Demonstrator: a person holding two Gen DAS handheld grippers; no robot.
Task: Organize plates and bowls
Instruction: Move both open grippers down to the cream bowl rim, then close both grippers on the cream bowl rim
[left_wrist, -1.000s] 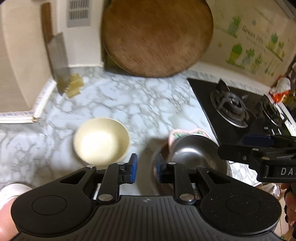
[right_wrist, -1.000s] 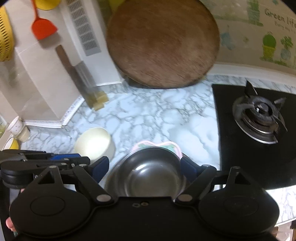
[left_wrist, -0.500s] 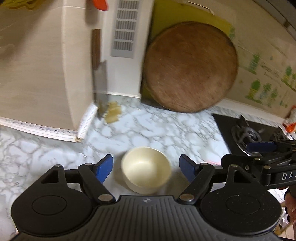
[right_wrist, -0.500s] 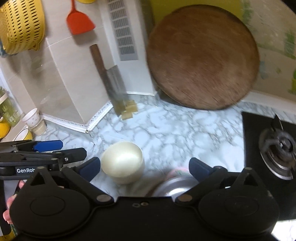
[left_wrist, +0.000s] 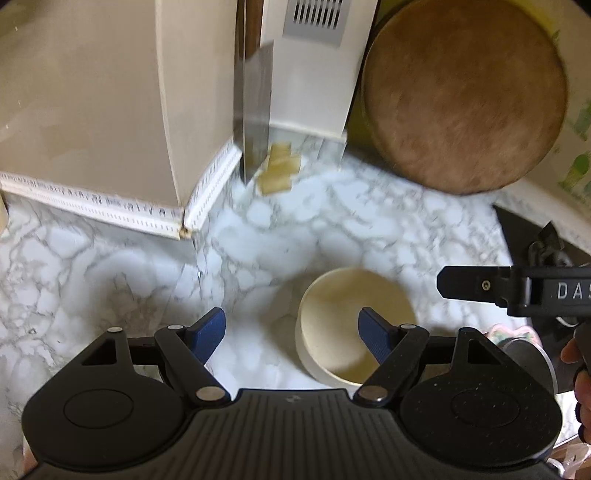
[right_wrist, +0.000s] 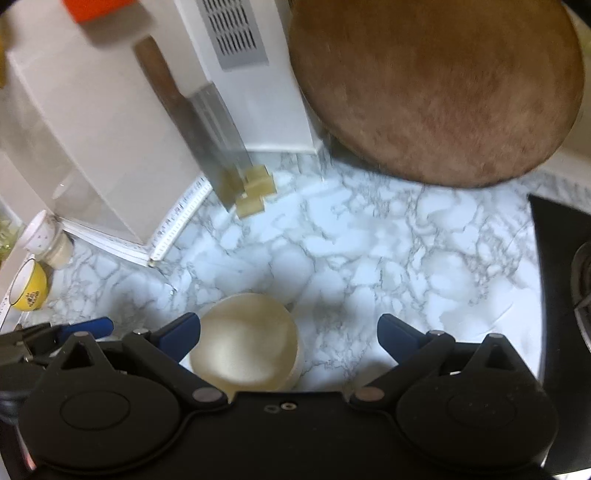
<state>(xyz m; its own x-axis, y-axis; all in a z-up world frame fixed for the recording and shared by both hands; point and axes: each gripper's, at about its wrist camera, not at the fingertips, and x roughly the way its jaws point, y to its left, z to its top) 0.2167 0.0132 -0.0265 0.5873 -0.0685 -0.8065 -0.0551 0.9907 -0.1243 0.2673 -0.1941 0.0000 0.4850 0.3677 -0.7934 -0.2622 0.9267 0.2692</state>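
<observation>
Now my left gripper (left_wrist: 291, 334) is spread wide and holds nothing; its jaws have just been opening, and its right pad overlaps the near rim of the cream bowl (left_wrist: 354, 325), which sits upright on the marble counter (left_wrist: 110, 266). My right gripper (right_wrist: 288, 332) is spread as wide as it goes, also holding nothing, the same bowl low between its pads but nearer the left one. A steel bowl (left_wrist: 528, 354) shows at the far right edge of the left view, on something pink. My judgement: the bowl is next to be picked up. Centre one pad inside the wall and one outside, come down square, close gently, lift straight. Pictures are blurred; contact with the rim I cannot confirm.
</observation>
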